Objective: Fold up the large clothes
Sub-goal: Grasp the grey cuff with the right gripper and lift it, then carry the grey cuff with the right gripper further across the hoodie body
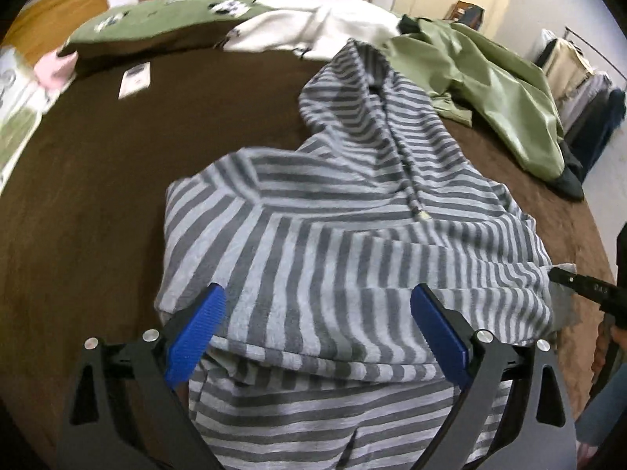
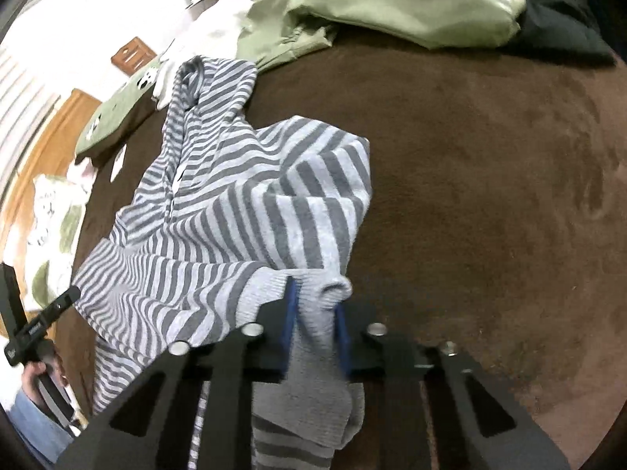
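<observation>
A grey-and-white striped hoodie (image 1: 333,215) lies crumpled on a brown bed cover (image 1: 98,176), hood toward the far side. My left gripper (image 1: 318,293) hovers over its near part, its blue pads wide apart and touching no cloth. In the right wrist view the same hoodie (image 2: 219,215) spreads to the left. My right gripper (image 2: 315,305) is shut on its plain grey ribbed cuff, which bunches up between the blue pads. The right gripper's black tip (image 1: 580,282) also shows at the hoodie's right edge in the left wrist view.
A light green jacket (image 1: 490,86) and a white garment (image 1: 313,27) lie at the far side of the bed. A green pillow (image 1: 156,23), a pink item (image 1: 55,68) and a small card (image 1: 135,78) are at far left. Bare brown cover (image 2: 490,196) lies right of the hoodie.
</observation>
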